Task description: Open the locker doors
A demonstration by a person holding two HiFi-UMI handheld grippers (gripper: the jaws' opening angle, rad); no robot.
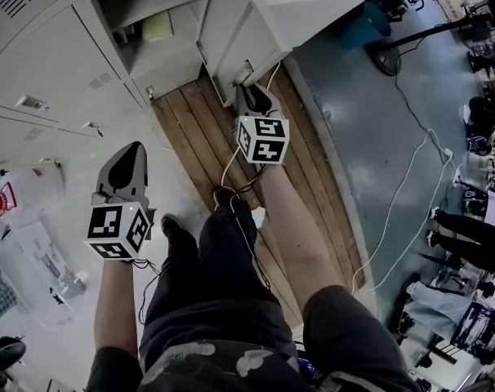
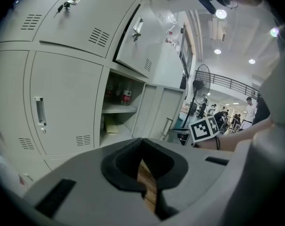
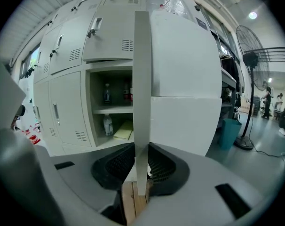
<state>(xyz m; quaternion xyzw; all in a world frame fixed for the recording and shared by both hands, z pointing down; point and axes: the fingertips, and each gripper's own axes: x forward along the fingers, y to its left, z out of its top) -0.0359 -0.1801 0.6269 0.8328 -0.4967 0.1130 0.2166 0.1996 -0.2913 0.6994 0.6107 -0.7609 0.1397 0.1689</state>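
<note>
A bank of pale grey lockers (image 1: pixel 60 64) fills the top left of the head view. One lower locker door (image 1: pixel 231 31) stands swung out, and its compartment (image 1: pixel 153 31) is open. My right gripper (image 1: pixel 251 96) is shut on that door's free edge. In the right gripper view the door edge (image 3: pixel 141 79) runs upright between the black pads of the right gripper (image 3: pixel 141 166). My left gripper (image 1: pixel 133 149) hangs lower left, away from the lockers, shut with nothing in it. The left gripper (image 2: pixel 146 173) faces a closed door (image 2: pixel 62 102) with a handle (image 2: pixel 39 111).
A wooden platform (image 1: pixel 207 145) lies in front of the lockers. Bottles (image 3: pixel 107 124) and a yellow pad (image 3: pixel 123 131) sit in the open compartment. A floor fan (image 3: pixel 255 79), a blue bin (image 3: pixel 229 131) and white cables (image 1: pixel 403 194) are on the right. Clear bags (image 1: pixel 27 243) lie at left.
</note>
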